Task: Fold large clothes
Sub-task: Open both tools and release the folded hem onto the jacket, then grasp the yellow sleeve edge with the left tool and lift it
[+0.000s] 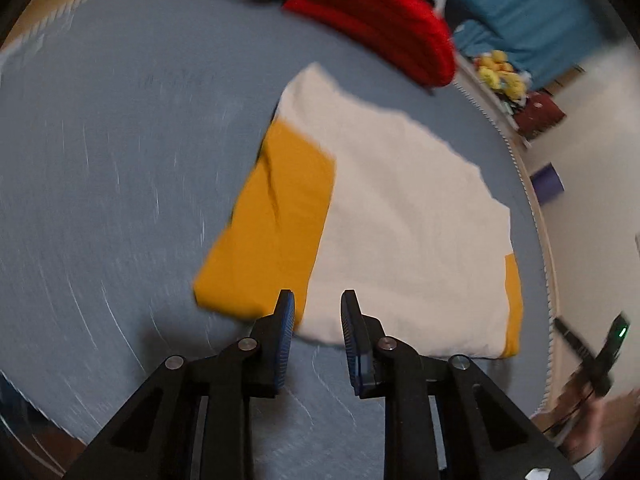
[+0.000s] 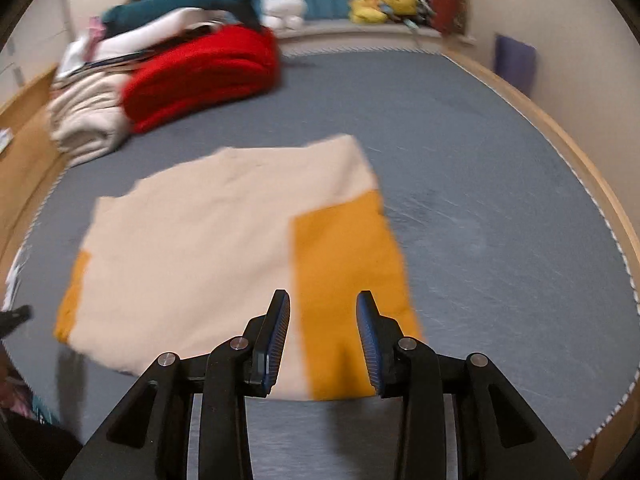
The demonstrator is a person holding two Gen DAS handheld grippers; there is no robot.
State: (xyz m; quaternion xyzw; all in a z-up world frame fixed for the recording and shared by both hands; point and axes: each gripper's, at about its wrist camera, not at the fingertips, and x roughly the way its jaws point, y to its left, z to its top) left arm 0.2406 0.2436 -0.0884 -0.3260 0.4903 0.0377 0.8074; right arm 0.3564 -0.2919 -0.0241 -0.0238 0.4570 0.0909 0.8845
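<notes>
A cream and mustard-yellow garment (image 1: pixel 400 216) lies folded flat on the grey bed surface (image 1: pixel 100 160). It also shows in the right wrist view (image 2: pixel 208 248), with a yellow panel (image 2: pixel 352 280) on its right side. My left gripper (image 1: pixel 318 304) is open and empty, above the garment's near edge. My right gripper (image 2: pixel 324 304) is open and empty, above the near edge by the yellow panel. The other gripper shows blurred at the far right of the left wrist view (image 1: pixel 600 356).
A folded red blanket (image 2: pixel 200 76) and a pile of cream and white bedding (image 2: pixel 88 120) lie at the far left of the bed. Plush toys (image 2: pixel 380 4) sit on a ledge by blue curtains. A wooden bed frame (image 2: pixel 592 168) edges the mattress.
</notes>
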